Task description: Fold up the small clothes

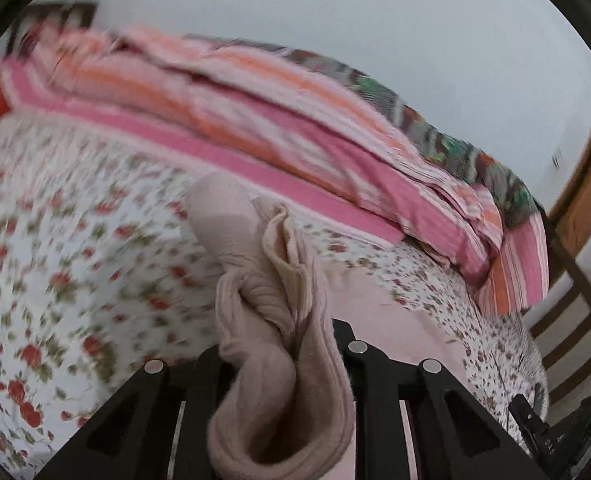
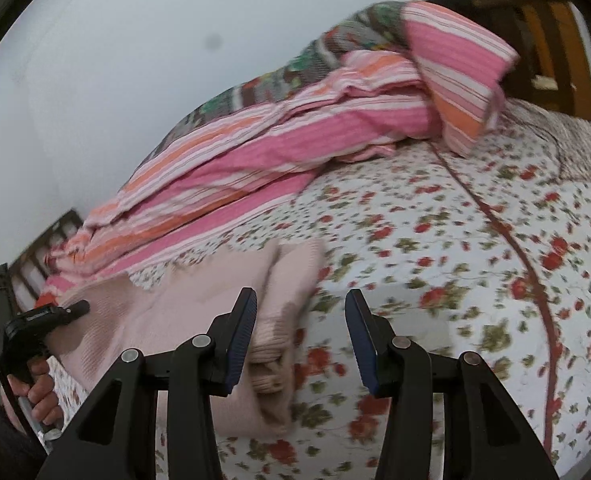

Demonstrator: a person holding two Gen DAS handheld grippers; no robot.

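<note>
Pink knit garment (image 1: 279, 392), a ribbed, pale, soft piece, bunched between the jaws of the left gripper (image 1: 283, 344), which are clamped on a gathered fold of it. Its free end (image 1: 219, 216) stands up beyond the jaws, clear of the floral bedsheet (image 1: 55, 260). In the right wrist view the rest of the garment (image 2: 199, 308) lies spread on the floral bedsheet (image 2: 435, 280), 1 edge already doubled over. Right gripper (image 2: 300, 336): jaws apart, empty, just beside that edge. Judged stage: early, 1 fold under way, flattening and further folds left. Beyond: striped pink blanket (image 1: 295, 128), heaped against the wall (image 1: 335, 8).
</note>
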